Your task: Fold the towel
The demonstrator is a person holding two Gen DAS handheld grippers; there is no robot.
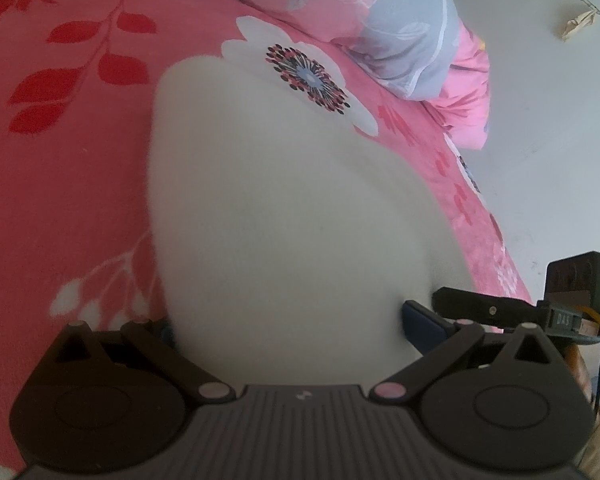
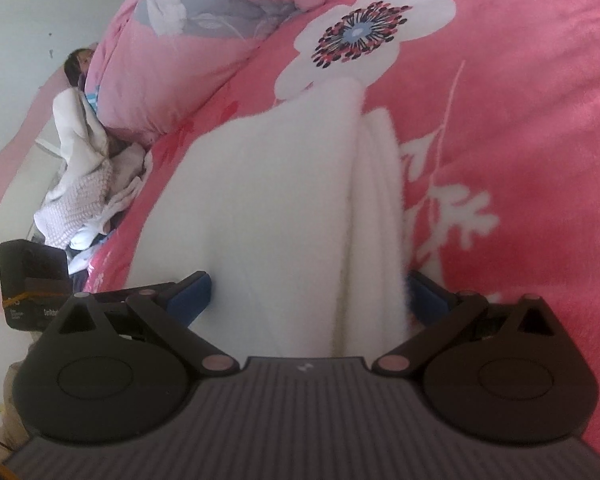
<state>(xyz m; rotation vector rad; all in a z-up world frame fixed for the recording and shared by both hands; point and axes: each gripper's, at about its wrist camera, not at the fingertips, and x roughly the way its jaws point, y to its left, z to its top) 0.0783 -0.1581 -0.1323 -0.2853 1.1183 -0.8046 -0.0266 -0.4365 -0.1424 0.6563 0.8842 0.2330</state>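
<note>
We pinch the fluffy white towel's (image 2: 276, 216) near edge with both the left gripper (image 1: 288, 320) and right gripper (image 2: 308, 292), jaws pressed into it at frame bottom, seemingly to carry it over the pink floral bedspread (image 2: 520, 120) for a fold.

A bed (image 1: 60, 184) fills both views, covered in a pink spread with red leaves and a large white flower (image 1: 300, 68). Beyond the flower lies a bunched pink and grey quilt (image 1: 416, 40). A pale wall (image 1: 552, 128) rises past the bed's edge. In the right wrist view, crumpled pale cloths (image 2: 88, 184) lie below the quilt.
</note>
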